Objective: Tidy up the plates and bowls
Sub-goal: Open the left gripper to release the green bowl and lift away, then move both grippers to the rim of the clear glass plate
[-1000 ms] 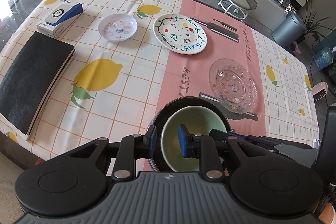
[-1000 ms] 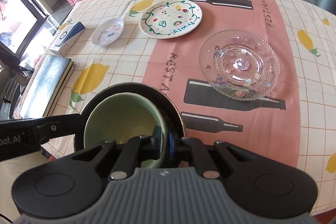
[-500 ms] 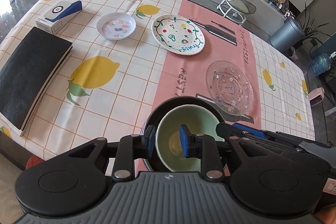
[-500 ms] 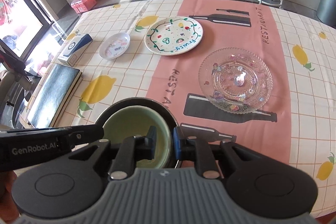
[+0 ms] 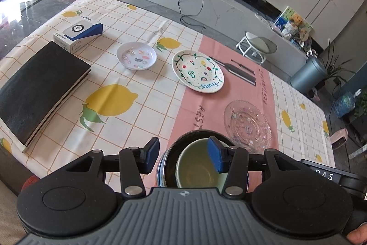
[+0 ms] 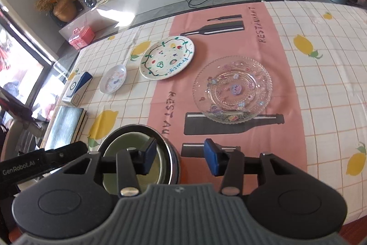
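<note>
A pale green bowl [image 5: 197,172] sits nested inside a black bowl [image 5: 169,157] on the pink strip of the tablecloth near the front edge. My left gripper [image 5: 184,155] straddles the stack's left rim; its jaws are opening and the blue pads stand off the rim. My right gripper [image 6: 181,155] straddles the black bowl's [image 6: 173,160] right rim above the green bowl [image 6: 128,144], jaws likewise opening and clear of it. Beyond lie a clear glass plate [image 5: 247,123] [image 6: 232,88], a white "Fruity" plate [image 5: 197,71] [image 6: 167,57] and a small white dish [image 5: 136,55] [image 6: 113,79].
A black book [image 5: 39,91] [image 6: 65,128] lies at the table's left edge, with a blue-and-white box [image 5: 78,35] [image 6: 79,84] behind it. A white stool [image 5: 254,45] and a grey bin [image 5: 307,74] stand on the floor past the far edge.
Both grippers' jaws have widened and let go of the bowls' rims. Both have drawn back a little, so more of the room shows. The nested bowls stay on the cloth.
</note>
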`<control>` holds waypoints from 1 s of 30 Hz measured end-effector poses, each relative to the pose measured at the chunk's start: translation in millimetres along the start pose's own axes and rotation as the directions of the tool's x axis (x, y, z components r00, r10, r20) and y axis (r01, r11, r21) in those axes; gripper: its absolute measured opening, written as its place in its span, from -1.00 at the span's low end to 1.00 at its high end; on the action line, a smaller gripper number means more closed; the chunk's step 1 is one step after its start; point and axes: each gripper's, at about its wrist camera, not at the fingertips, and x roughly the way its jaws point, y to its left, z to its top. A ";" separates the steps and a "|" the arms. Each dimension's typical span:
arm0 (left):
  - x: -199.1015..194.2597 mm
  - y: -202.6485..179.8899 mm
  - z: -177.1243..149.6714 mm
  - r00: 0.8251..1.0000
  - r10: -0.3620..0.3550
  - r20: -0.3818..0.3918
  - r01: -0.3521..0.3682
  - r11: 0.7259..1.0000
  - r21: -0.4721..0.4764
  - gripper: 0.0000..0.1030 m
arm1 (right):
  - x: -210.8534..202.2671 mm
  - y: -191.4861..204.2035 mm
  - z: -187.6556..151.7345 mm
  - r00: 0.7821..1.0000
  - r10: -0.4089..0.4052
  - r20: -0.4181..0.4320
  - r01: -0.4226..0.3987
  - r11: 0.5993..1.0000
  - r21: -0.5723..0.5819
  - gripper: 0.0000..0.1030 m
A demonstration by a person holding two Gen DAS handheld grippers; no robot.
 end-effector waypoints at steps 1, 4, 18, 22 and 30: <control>-1.4 2.2 -1.6 1.000 -0.009 0.023 0.009 1.000 -0.015 0.08 | -1.5 -6.5 -0.9 1.000 0.005 0.012 -0.005 1.000 0.028 -0.06; -1.5 8.2 -6.8 0.995 -0.058 0.087 0.063 0.996 -0.058 0.08 | -7.0 -23.6 -4.9 0.998 0.009 0.065 -0.014 0.996 0.084 -0.06; 16.1 -10.3 -1.4 0.977 -0.123 0.173 0.140 0.986 -0.090 0.07 | 13.4 -63.3 -8.9 0.989 0.014 0.146 -0.040 0.984 0.175 -0.06; 20.2 -45.5 -2.7 0.967 -0.142 0.213 0.161 0.984 -0.073 0.07 | 13.7 -75.2 -8.7 0.981 -0.012 0.195 -0.024 0.984 0.179 -0.06; 67.6 -114.2 2.2 0.988 -0.123 0.089 0.119 0.992 0.040 0.07 | 7.0 -118.3 -4.9 0.961 -0.062 0.269 0.016 0.985 0.170 -0.06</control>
